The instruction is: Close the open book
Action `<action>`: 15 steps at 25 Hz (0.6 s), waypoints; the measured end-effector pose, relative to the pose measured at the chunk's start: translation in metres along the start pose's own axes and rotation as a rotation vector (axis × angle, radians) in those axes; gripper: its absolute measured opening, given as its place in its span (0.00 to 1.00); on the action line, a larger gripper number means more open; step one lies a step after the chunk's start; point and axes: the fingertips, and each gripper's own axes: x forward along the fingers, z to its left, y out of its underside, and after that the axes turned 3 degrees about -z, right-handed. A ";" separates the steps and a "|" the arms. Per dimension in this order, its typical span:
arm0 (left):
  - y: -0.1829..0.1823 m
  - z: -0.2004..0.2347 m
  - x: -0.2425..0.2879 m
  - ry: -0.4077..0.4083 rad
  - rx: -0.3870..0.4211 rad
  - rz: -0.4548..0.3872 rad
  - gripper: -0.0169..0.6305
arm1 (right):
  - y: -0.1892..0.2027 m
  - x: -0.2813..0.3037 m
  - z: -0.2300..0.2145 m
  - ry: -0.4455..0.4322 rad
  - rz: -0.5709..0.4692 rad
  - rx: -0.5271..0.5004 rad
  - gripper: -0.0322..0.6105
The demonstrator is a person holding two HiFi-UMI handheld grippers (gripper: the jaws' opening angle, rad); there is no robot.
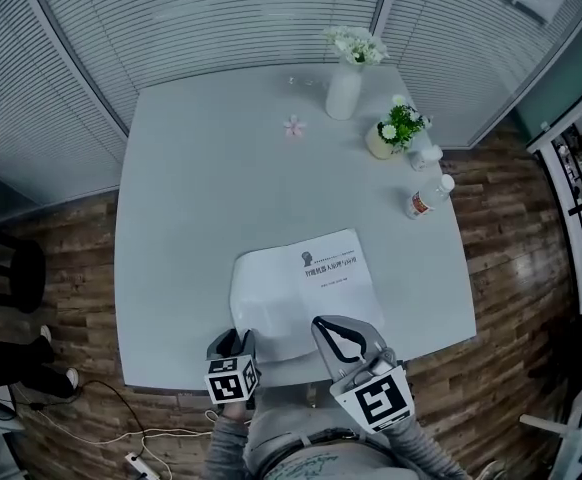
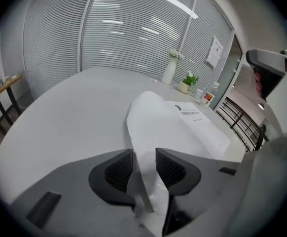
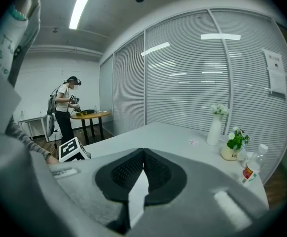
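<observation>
A white book (image 1: 333, 271) lies near the front edge of the pale table (image 1: 191, 208), its printed title page facing up. Its left leaf (image 1: 254, 306) is lifted and curls over toward the title page. My left gripper (image 1: 239, 338) is at the book's near left corner. In the left gripper view the curled leaf (image 2: 146, 115) runs between the jaws of the left gripper (image 2: 144, 168), which stand apart and open. My right gripper (image 1: 323, 324) hovers over the book's near edge. In its own view the right gripper (image 3: 143, 154) has its tips together, with white paper showing behind them.
At the table's far right stand a white vase of flowers (image 1: 344, 90), a small potted plant (image 1: 398, 131), a small jar (image 1: 428, 155) and a bottle (image 1: 427, 198). A pink blossom (image 1: 293, 126) lies near the vase. Cables (image 1: 121, 436) trail on the wooden floor. A person (image 3: 64, 107) stands far off.
</observation>
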 end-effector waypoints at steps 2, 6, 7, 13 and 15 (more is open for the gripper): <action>0.005 -0.002 0.004 0.019 -0.043 0.015 0.25 | 0.001 -0.003 -0.004 0.007 0.004 -0.002 0.05; 0.009 -0.006 0.008 0.052 -0.088 0.030 0.25 | 0.001 -0.006 -0.010 0.018 0.004 0.000 0.05; 0.009 -0.007 0.009 0.055 -0.092 0.031 0.24 | 0.001 -0.007 -0.012 0.020 0.003 0.001 0.05; 0.002 -0.019 0.006 0.084 -0.097 0.013 0.13 | 0.001 -0.014 -0.018 0.034 0.001 0.003 0.05; -0.002 -0.025 0.005 0.096 -0.092 0.006 0.13 | 0.000 -0.016 -0.019 0.040 -0.003 0.006 0.05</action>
